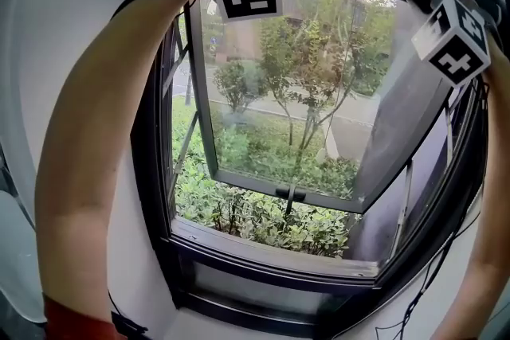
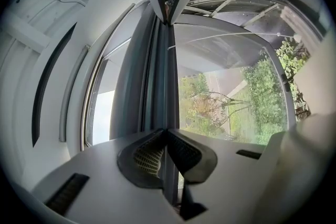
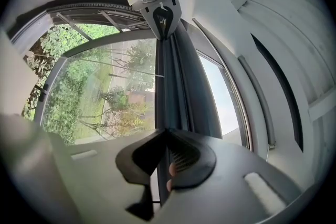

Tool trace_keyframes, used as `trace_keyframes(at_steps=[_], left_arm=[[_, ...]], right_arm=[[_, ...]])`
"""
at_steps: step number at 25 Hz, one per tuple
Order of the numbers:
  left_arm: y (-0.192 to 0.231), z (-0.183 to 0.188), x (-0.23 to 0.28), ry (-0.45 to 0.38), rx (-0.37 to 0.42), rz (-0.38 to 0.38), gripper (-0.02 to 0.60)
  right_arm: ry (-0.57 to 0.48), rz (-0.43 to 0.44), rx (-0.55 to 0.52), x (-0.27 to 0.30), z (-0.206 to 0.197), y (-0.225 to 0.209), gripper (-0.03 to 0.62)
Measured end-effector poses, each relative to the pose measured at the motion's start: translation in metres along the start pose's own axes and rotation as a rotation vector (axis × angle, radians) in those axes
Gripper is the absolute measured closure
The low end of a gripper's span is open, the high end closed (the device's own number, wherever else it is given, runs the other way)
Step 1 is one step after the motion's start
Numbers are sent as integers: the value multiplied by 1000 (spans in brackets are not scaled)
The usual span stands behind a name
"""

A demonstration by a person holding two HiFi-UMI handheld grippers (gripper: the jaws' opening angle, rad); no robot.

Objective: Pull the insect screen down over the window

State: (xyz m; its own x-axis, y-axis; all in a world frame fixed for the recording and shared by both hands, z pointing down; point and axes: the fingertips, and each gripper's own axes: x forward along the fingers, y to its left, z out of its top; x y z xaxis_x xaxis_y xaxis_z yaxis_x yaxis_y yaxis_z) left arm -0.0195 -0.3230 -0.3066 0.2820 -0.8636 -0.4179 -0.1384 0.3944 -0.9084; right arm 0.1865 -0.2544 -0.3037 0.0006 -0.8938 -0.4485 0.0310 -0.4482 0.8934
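Left gripper view looks along the head of the window. The left gripper [image 2: 167, 134] has its jaws pressed together on the thin edge of a dark pull bar [image 2: 161, 81], which runs straight away from it along the top of the frame. Right gripper view gives the mirror of this. The right gripper [image 3: 167, 136] pinches the same bar from the opposite end, its ribbed pads closed on the edge.

I take this bar for the bottom rail of the insect screen, parked high under the top of the window frame [image 1: 263, 271]. In the head view both arms reach up, and the marker cubes sit near the upper corners of the opening. No mesh crosses the opening below them. The glazed sash [image 1: 280, 191] stands swung outward, with shrubs [image 1: 255, 223] beyond it.

By my reading the grasp is made at both ends and the pull itself has not begun, so the task is at its very start. The next move calls for both hands to come down together at the same pace, so the bar stays level and does not bind at the sides. The pinch must stay firm, since the edge is narrow and a roller screen is likely to pull back. The bar should travel all the way to the sill [image 1: 275, 249].
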Motion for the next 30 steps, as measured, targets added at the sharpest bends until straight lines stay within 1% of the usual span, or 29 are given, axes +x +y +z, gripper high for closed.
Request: trace_keyframes(at_steps=[3,15,17,20,24,30], left_arm=[[-7,1,-4,-4,5,-13,554],[-32,0,-22,-23,6,-44,554],[-38,0,-25,-25,5,-51,554],[-48,-1,-29,-29,3,-64,554],[-57,-2,-37,-29,2,-69,554],[-76,-1,-48,-31,2,-76,554]], right_arm=[[-12,-10,-5,-6,3,3,562],[-38,19,2,-22,5,29,563],[-39,28,3,-24,4,36,563],[-32,70,8,-26,-2,54,563],[-46,60,6,-34,4,57,563],[-61,78,15,-45,3,78,563]])
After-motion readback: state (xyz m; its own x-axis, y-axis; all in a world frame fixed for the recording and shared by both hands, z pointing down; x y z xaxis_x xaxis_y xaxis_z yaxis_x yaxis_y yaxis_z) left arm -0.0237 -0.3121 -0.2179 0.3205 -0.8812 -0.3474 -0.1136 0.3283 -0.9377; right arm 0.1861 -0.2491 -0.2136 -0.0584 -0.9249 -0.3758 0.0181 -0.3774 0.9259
